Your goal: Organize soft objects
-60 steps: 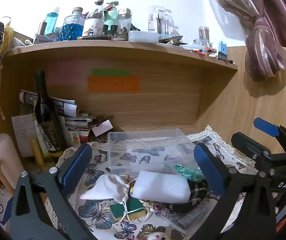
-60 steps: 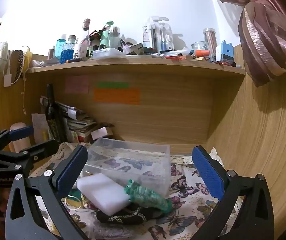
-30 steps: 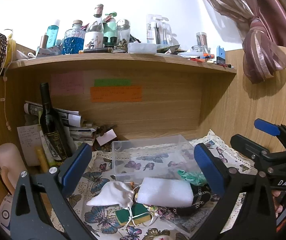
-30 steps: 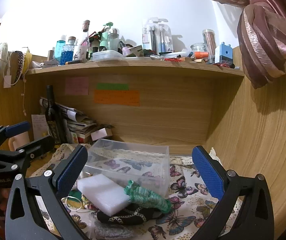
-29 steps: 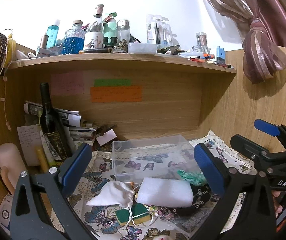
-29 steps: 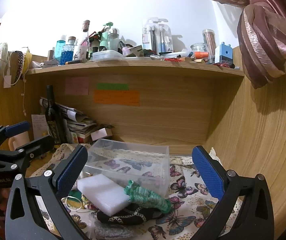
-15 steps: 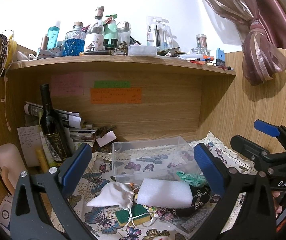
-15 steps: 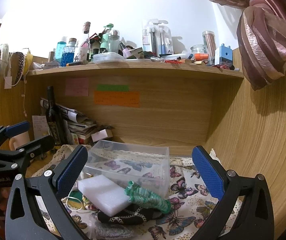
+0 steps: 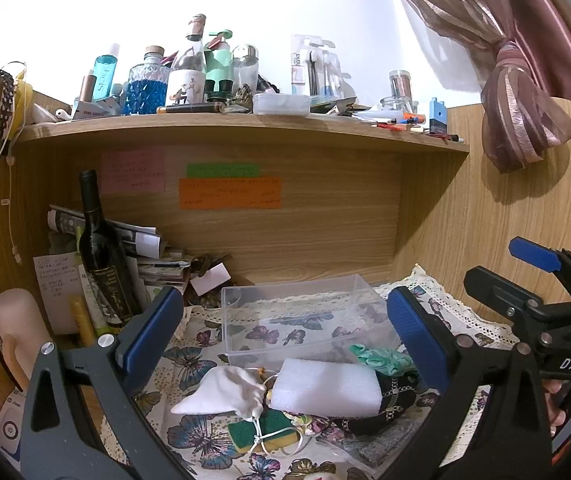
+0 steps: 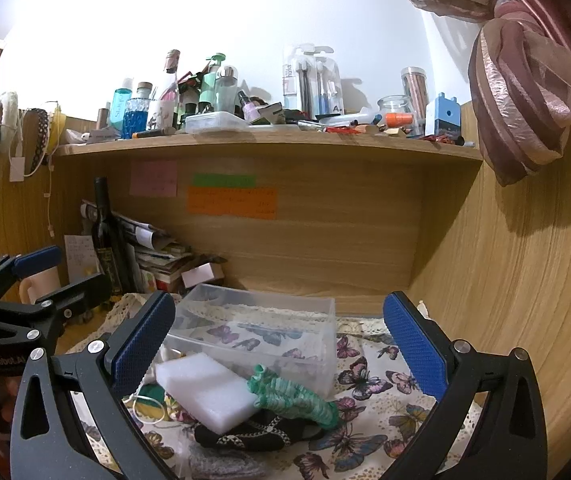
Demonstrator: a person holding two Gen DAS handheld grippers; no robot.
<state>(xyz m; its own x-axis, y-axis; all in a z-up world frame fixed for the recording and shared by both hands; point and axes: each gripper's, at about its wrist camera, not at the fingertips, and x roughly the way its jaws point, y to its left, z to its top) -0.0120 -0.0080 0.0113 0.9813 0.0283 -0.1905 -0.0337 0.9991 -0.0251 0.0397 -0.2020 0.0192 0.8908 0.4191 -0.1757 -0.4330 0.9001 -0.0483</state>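
A pile of soft things lies on the butterfly cloth (image 9: 189,360) in front of a clear plastic box (image 9: 301,316): a white foam block (image 9: 327,388), a white drawstring pouch (image 9: 221,394), a green-and-yellow sponge (image 9: 265,434), a green knitted piece (image 9: 381,362) and a black patterned fabric (image 9: 389,400). My left gripper (image 9: 281,328) hangs open above the pile, holding nothing. My right gripper (image 10: 281,332) is open too, over the foam block (image 10: 205,390), the green knitted piece (image 10: 297,398) and the box (image 10: 261,332).
A dark wine bottle (image 9: 101,252) and stacked papers (image 9: 145,256) stand at the back left. The wooden shelf (image 9: 245,128) above is crowded with bottles. A wooden wall (image 10: 525,300) closes the right side. A pink curtain (image 9: 517,80) hangs at the upper right.
Both grippers have drawn back and risen slightly, so the pile and box sit a little lower and smaller in view. Nothing was picked up or moved.
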